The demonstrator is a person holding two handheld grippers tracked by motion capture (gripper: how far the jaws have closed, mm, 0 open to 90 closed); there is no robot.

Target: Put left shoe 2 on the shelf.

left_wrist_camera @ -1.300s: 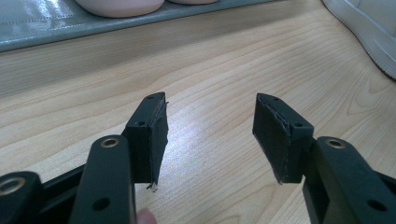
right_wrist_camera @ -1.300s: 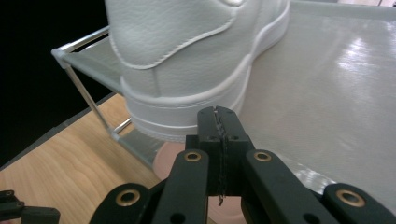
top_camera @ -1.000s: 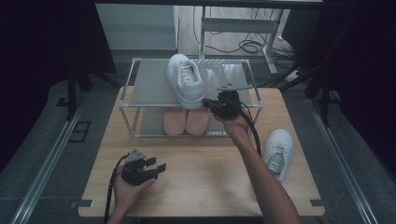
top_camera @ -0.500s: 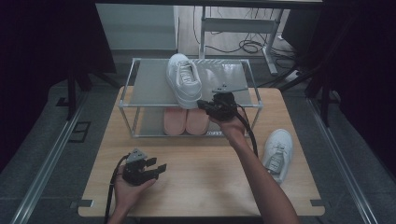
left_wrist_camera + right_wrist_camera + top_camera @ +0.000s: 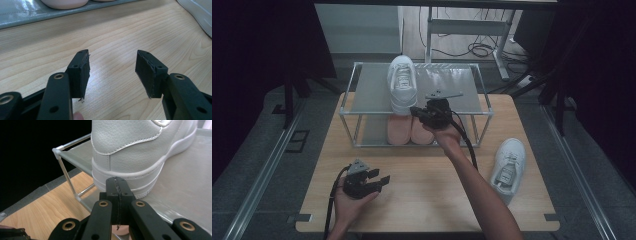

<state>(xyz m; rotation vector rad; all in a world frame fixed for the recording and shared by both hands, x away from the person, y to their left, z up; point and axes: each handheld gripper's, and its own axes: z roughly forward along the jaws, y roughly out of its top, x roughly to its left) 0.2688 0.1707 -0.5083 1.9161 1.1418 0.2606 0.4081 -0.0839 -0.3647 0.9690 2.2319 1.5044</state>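
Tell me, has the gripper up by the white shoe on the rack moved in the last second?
Yes. The right gripper has slid left along the rack front rail, toward the white shoe heel.

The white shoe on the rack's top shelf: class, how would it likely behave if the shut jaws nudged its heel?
The white shoe would probably slide rather than tip, as its flat sole sits on the smooth top shelf. Its thick heel looks fairly stiff. It overhangs the front edge, so a pull could drop it.

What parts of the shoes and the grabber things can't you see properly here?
- Pink shoes, high view: the rack's top shelf covers their far halves.
- White shoe on the rack, right gripper view: toe cut off by the frame edge.
- White shoe on the table, left gripper view: just a corner at the frame edge.
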